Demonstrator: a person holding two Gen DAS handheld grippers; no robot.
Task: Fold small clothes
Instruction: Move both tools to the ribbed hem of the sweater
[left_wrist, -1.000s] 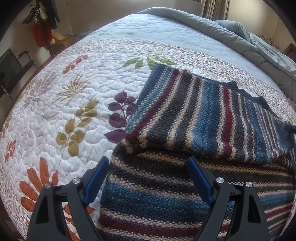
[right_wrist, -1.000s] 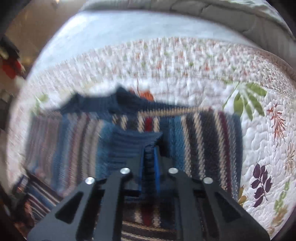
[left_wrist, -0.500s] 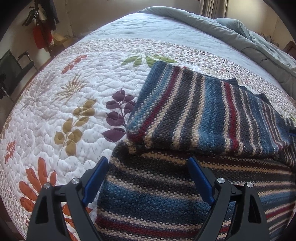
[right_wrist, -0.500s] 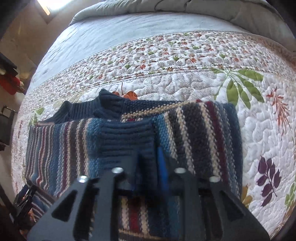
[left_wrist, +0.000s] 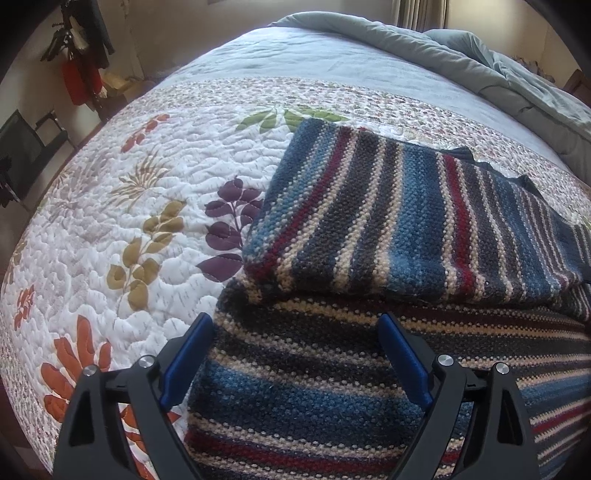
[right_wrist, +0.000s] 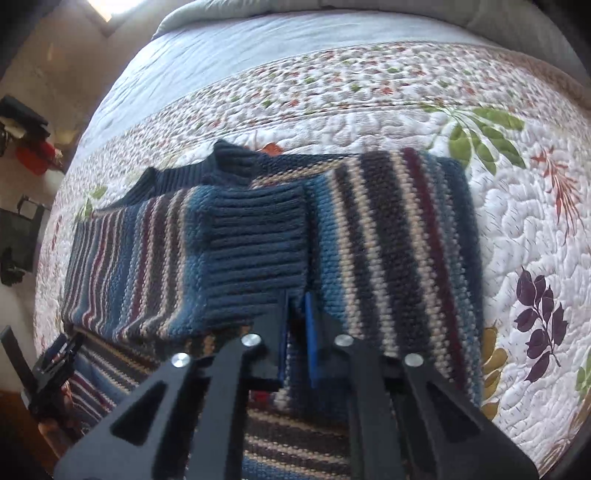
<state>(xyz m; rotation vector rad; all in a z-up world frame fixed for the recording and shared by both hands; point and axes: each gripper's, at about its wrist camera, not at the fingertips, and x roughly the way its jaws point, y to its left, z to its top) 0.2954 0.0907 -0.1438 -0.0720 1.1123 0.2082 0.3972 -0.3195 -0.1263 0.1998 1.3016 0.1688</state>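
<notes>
A striped knit sweater (left_wrist: 388, 229) in blue, red, cream and dark grey lies on the floral quilt (left_wrist: 110, 221), with its sleeves folded across the body. Its ribbed navy cuff (right_wrist: 258, 240) rests flat on the folded sleeve. My right gripper (right_wrist: 297, 299) hovers just below that cuff; its jaws are closing to shut with no cloth between them. My left gripper (left_wrist: 295, 321) stands open over the sweater's lower body, its blue pads (left_wrist: 188, 354) straddling the knit without pinching it. The left gripper (right_wrist: 55, 362) also shows at the lower left of the right wrist view.
The quilt (right_wrist: 517, 240) spreads wide on both sides of the sweater. A grey duvet (left_wrist: 461, 62) is bunched along the far side of the bed. Dark furniture and hanging clothes (left_wrist: 77, 55) stand beyond the bed's left edge.
The right gripper held the navy cuff a second ago, opened and let it drop onto the folded sleeve, then closed again with nothing in it. The left gripper stayed put.
</notes>
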